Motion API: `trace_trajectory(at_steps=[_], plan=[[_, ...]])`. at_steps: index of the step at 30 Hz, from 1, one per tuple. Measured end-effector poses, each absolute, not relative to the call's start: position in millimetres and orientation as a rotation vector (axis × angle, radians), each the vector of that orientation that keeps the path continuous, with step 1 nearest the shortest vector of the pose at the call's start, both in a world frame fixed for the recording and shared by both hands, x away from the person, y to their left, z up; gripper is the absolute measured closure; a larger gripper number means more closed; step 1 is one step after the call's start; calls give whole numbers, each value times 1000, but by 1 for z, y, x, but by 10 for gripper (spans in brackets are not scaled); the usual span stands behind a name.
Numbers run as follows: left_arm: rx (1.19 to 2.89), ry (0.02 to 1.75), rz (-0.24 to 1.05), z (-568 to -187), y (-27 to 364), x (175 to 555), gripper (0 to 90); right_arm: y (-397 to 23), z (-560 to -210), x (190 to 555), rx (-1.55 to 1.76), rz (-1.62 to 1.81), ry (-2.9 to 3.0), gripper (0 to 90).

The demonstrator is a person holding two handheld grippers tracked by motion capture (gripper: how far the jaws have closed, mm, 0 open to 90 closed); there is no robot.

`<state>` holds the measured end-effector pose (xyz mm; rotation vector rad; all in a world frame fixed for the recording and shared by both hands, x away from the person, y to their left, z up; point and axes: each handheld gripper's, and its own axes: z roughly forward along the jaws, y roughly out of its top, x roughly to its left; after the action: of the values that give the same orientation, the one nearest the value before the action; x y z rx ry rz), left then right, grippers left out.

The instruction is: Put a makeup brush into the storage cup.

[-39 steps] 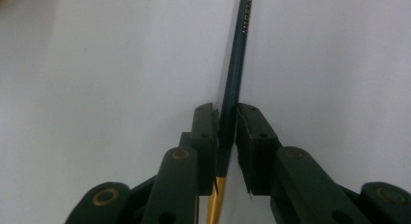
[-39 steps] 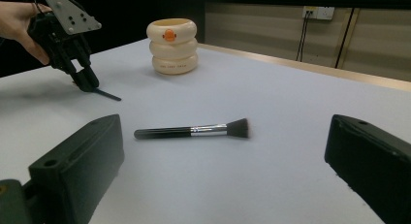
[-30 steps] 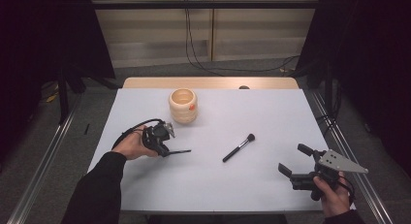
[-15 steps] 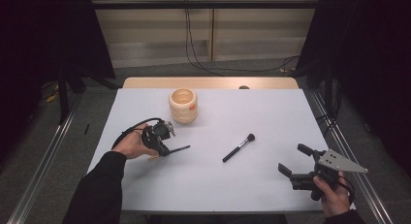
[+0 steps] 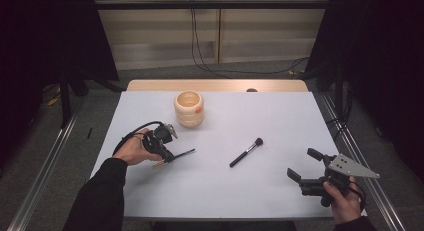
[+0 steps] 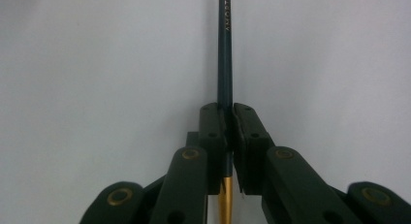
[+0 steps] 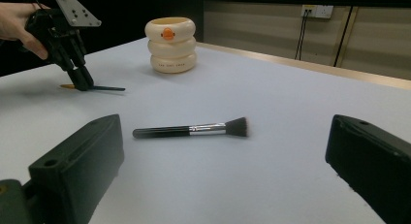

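While the person's left hand rests low on the tabletop (image 5: 220, 191), the high view shows the left tool (image 5: 169, 155) clamped on a thin dark brush (image 5: 184, 153) at about eight o'clock from the table's middle. Its handle sticks out toward three o'clock, lying nearly flat on the white surface. A cream ringed holder (image 5: 189, 108) stands at about eleven o'clock, near but apart from that hand. A second, fuller makeup brush (image 5: 246, 152) lies loose near the centre, and the right tool (image 5: 306, 175) waits at about four o'clock with its jaws spread wide and nothing between them.

Looking along the left gripper view, the jaws are pressed together on the thin brush (image 6: 225, 64). The dark shaft runs straight up toward twelve o'clock and a gold section shows below the pads, so the grip sits well back from the far end.

From the right gripper view, the holder (image 7: 170, 44) is upright at eleven o'clock and the fuller brush (image 7: 191, 130) lies dead ahead between the open jaws.

My worry is the thin shaft. Such a narrow round handle could swivel in the pads on lifting, and its long free end might catch the holder's rim and tip it.
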<state>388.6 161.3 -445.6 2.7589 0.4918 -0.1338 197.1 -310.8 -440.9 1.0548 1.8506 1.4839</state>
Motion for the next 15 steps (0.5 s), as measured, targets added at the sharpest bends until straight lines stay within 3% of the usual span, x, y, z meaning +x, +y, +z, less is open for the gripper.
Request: trace_trajectory(at_steps=[15], plan=[[2608,588,-130,-424,175,381,836,-311,-441,197,1059,1481,1848,0]])
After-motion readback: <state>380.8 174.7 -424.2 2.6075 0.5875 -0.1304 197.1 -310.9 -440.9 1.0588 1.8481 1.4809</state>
